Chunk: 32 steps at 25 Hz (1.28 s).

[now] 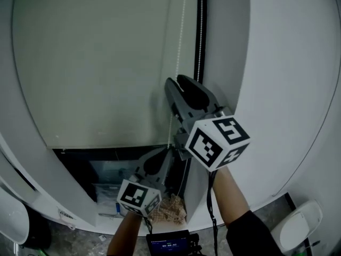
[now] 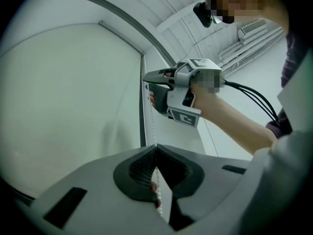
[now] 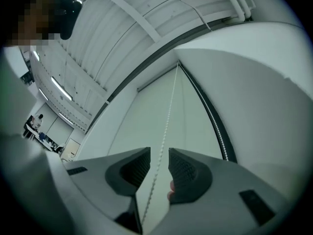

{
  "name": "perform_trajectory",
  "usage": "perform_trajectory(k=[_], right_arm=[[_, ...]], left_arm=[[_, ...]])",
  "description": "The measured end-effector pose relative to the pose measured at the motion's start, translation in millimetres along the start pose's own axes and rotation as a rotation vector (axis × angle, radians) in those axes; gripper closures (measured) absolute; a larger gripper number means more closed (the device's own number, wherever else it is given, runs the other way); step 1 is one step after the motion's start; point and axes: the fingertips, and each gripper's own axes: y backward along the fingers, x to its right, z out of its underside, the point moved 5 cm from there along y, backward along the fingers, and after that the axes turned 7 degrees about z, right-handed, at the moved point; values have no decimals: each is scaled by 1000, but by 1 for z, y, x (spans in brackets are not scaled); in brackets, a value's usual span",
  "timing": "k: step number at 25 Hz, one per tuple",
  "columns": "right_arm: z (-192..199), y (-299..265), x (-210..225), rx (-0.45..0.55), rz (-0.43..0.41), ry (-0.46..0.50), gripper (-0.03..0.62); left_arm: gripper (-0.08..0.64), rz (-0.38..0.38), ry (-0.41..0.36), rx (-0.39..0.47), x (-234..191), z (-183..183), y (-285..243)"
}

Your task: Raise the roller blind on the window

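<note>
The pale roller blind hangs most of the way down the window, its bottom bar above a dark gap. A white bead chain runs down its right edge beside a second strand. My left gripper is low, shut on the bead chain, with its jaws meeting on the beads. My right gripper is higher up the same chain. In the right gripper view its jaws stand open with the chain passing between them, untouched. The left gripper view shows the right gripper above.
A dark window frame strip borders the blind on the right, with white wall beyond. Below the blind, the uncovered glass shows cluttered things. A small screen device sits near my body. A white rounded object lies at the lower right.
</note>
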Motion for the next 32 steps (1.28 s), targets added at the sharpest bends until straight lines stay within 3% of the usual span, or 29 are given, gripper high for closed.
perform_trajectory(k=[4,5,7,11,15,17,23,27,32], right_arm=[[5,6,2,9,45,35,494],[6,6,3,4,54,40,525],[7,2,6,-4,69,43,569],[2,0,11,2,98,123,574],[-1,3,14,14,123,232,574],[9,5,12,-5,113,263,574],[43,29,13,-71,95,291,574],[66,53,8,-129,93,331,574],[86,75,2,-174,95,322,574]], left_arm=[[548,16,9,-35,13,25,9],[548,17,15,-37,14,28,10],[548,20,29,-41,10,28,8],[548,36,49,-49,7,21,1],[545,84,213,21,-4,9,2],[543,79,257,61,-11,-3,6],[541,83,169,139,-22,-68,-8],[541,100,157,173,-32,-111,-25],[512,132,101,131,-31,-145,-53]])
